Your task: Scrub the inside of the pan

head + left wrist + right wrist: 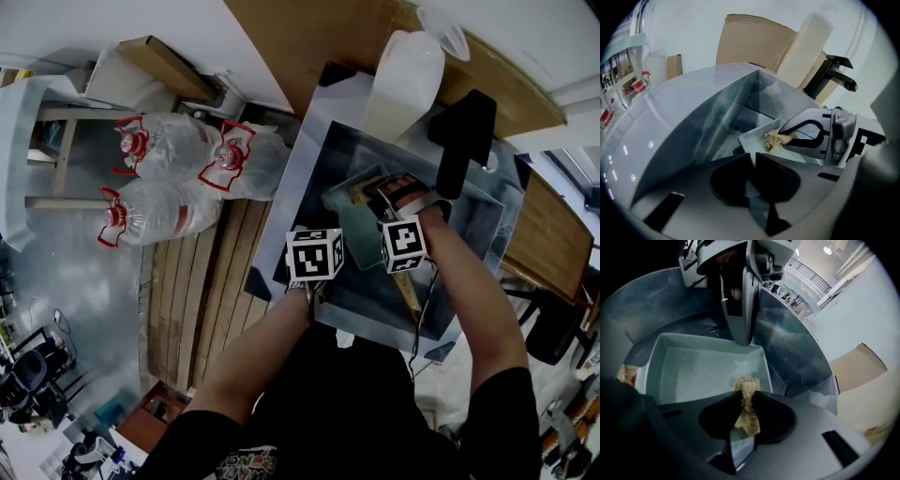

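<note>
Bottles of water lie on the floor at far left. I hold the left gripper with its jaws clamped on the rim of the pan, which sits in the sink. The right gripper pinches a tan scrub pad against the pan's inner floor. A black faucet stands further right.

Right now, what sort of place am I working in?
Probably a makeshift wash station in a workshop or storeroom, not a home kitchen: a square stainless steel sink with a black tap, large clear plastic water bottles with red labels on the floor, and a brown cardboard sheet leaning behind the sink.
</note>
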Tool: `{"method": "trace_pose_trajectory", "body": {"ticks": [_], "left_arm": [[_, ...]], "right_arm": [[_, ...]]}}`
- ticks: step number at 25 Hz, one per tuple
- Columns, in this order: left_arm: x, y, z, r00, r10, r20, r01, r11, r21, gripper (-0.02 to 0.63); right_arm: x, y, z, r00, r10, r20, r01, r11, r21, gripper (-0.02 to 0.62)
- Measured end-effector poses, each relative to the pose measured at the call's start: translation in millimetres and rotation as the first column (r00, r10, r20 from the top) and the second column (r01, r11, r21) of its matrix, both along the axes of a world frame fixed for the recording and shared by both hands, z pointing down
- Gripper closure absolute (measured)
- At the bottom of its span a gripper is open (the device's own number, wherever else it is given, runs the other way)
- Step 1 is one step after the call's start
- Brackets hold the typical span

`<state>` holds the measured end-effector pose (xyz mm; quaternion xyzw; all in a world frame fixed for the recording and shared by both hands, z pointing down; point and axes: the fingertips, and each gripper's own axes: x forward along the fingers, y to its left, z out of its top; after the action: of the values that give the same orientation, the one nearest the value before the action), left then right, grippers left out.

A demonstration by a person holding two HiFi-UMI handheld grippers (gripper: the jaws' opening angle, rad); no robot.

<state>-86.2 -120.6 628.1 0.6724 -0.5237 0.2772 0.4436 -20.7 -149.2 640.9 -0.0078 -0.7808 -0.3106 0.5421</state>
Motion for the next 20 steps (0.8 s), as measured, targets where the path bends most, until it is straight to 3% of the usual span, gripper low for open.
{"method": "trace_pose_trajectory", "body": {"ticks": [20], "left_arm": [[-0.5,0.3,-0.8,1.0,-0.004,0.0,0.004,1.0,0.0,0.563]], "right_arm": [[32.5,47.3,-0.8,0.994,-0.079,-0.08,0.07,0.992,-0.106,0.508]]}}
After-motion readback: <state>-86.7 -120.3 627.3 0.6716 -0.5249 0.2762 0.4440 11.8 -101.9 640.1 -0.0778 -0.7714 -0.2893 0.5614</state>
